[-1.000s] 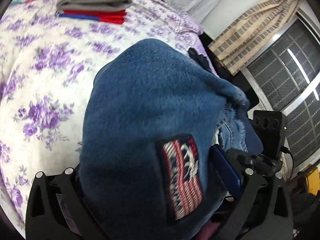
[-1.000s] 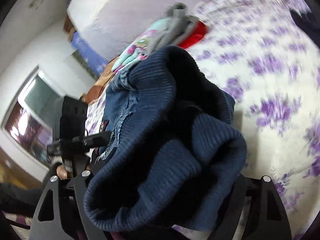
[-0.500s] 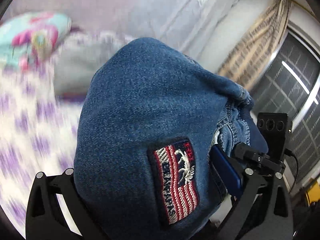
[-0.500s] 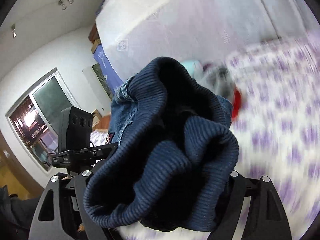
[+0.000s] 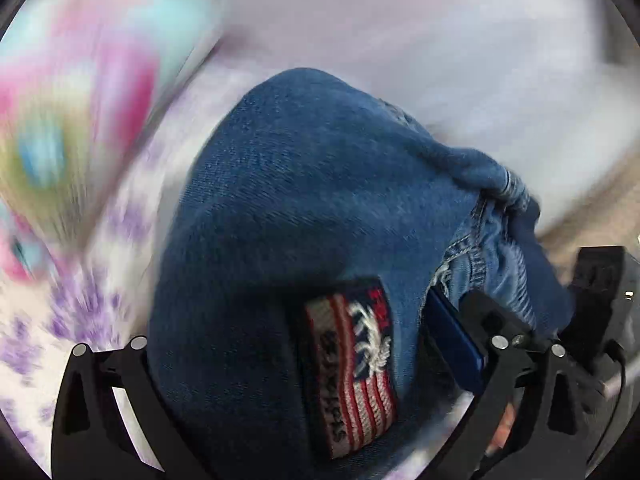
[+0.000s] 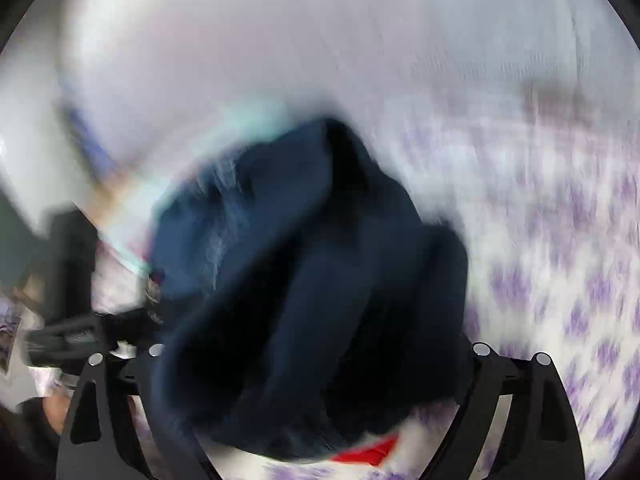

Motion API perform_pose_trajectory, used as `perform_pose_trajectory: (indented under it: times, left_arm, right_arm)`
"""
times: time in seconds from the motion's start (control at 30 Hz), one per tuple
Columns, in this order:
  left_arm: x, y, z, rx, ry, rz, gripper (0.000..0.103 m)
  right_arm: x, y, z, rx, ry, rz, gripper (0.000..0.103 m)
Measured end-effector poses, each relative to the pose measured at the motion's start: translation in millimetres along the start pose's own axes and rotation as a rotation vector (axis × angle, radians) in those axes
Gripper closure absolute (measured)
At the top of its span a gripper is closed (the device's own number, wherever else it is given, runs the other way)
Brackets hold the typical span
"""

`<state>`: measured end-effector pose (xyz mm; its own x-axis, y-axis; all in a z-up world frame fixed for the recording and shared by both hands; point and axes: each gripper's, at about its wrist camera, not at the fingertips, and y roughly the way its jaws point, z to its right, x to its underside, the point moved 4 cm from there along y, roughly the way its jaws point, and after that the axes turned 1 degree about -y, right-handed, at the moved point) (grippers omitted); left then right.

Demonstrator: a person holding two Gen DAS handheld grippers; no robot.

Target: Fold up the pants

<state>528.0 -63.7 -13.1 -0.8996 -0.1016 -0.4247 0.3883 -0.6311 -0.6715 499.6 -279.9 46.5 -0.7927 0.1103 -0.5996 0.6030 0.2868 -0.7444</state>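
Two fisheye views from handheld grippers, both heavily smeared by motion blur.

In the left wrist view, a bundle of blue denim pants fills the middle of the frame, bulging up between the two black fingers of the left gripper. The fingers stand on either side of the cloth and pinch it between them. A stitched patch with red and white stripes sits on the near face of the denim, close to the camera. To the right of the patch, lighter seamed denim folds bunch against a flat blue pad on the right finger. Farther right stands the black body of the right gripper, just beside the bundle. Behind the pants lies a white bedsheet printed with purple flowers, blurred, at the lower left. A blurred pink, turquoise and green fabric shows at the far left.

In the right wrist view, the same pants appear as a dark navy mass, bunched between the black fingers of the right gripper, which clamp the cloth. The floral bedsheet spreads to the right. A small strip of red cloth peeks out beneath the bundle, near the bottom edge. The left gripper shows as a dark blur at the left.
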Motion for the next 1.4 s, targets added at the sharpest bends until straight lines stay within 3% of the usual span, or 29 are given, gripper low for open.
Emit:
perform_pose_trajectory:
  times: [0.03,0.07,0.13,0.37,0.53,0.67,0.77,0.97,1.07,1.13,1.2,1.27,1.33,1.4]
  left_arm:
    - [4,15,-16,0.013,-0.046,-0.004,0.004]
    - [4,10,-18,0.035,-0.050,0.050,0.004]
    - [5,-1,-7,0.052,-0.015,0.060,0.004]
    - [12,-39,0,0.021,-0.018,0.037,0.005]
    - [45,-117,12,-0.040,0.074,0.197,0.005]
    - [105,-202,50,-0.115,0.213,0.338,0.005]
    - [180,-275,90,-0.181,0.338,0.470,0.005]
    - [286,-412,136,-0.164,0.422,0.668,0.005]
    - [318,-458,156,-0.165,0.448,0.701,0.005]
    - [346,-481,165,-0.163,0.463,0.721,0.005]
    - [368,-483,165,-0.186,0.474,0.716,0.005]
    - [385,-463,156,-0.220,0.472,0.679,0.005]
    - [399,-418,131,-0.305,0.441,0.607,0.005]
    - [410,-363,102,-0.381,0.398,0.516,0.005]
  right_arm:
    - [6,20,11,-0.052,0.050,-0.025,0.006]
    - [5,18,12,-0.108,0.056,0.031,0.003]
    - [4,3,7,-0.122,0.034,0.074,0.003]
    - [14,-97,3,-0.188,-0.011,0.293,0.003]
    - [64,-178,-12,-0.175,-0.057,0.393,0.003]
    - [134,-255,-35,-0.163,-0.123,0.453,0.003]
    - [188,-312,-48,-0.175,-0.185,0.492,0.003]
    - [281,-465,-74,-0.197,-0.270,0.651,0.003]
    - [321,-546,-83,-0.208,-0.300,0.786,0.003]
    - [344,-574,-87,-0.175,-0.343,0.841,0.003]
    - [363,-577,-85,-0.132,-0.348,0.832,0.003]
    - [375,-545,-81,-0.083,-0.333,0.718,0.003]
    - [388,-500,-76,-0.020,-0.305,0.632,0.003]
    - [405,-454,-70,0.066,-0.249,0.637,0.003]
